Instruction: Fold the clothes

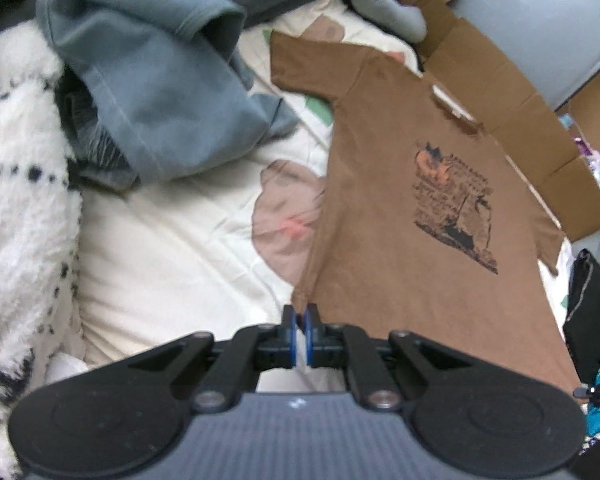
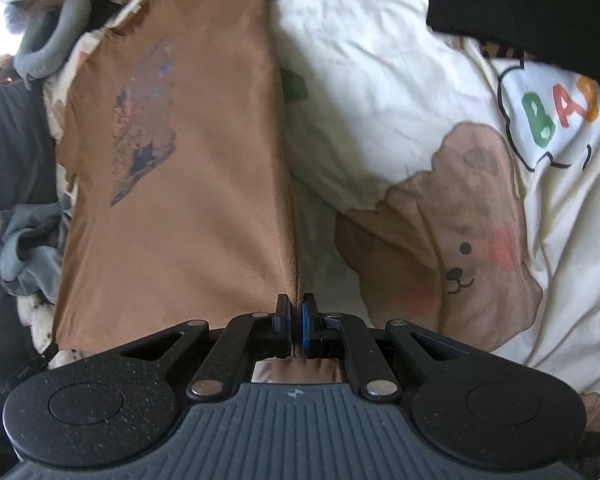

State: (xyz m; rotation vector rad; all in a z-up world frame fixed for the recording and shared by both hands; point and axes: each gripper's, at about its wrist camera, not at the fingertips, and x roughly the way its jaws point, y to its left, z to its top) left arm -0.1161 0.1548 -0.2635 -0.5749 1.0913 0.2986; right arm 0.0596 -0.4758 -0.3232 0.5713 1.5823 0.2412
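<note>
Brown T-shirt [image 1: 400, 208] is pinched at its bottom hem corners by both closed grippers, left gripper [image 1: 300, 322] and right gripper [image 2: 295, 312], low in each frame. From there it is stretched upward over the cream bedcover [image 1: 172, 240], toward the cardboard box [image 1: 512, 120] at upper right.

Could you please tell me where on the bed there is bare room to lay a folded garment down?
The clearest patch is the cream duvet between the brown T-shirt and the fluffy white blanket, below the grey-blue clothes pile. The right wrist view shows another stretch over the bear print. It is crowded at the pile and the cardboard box.
</note>
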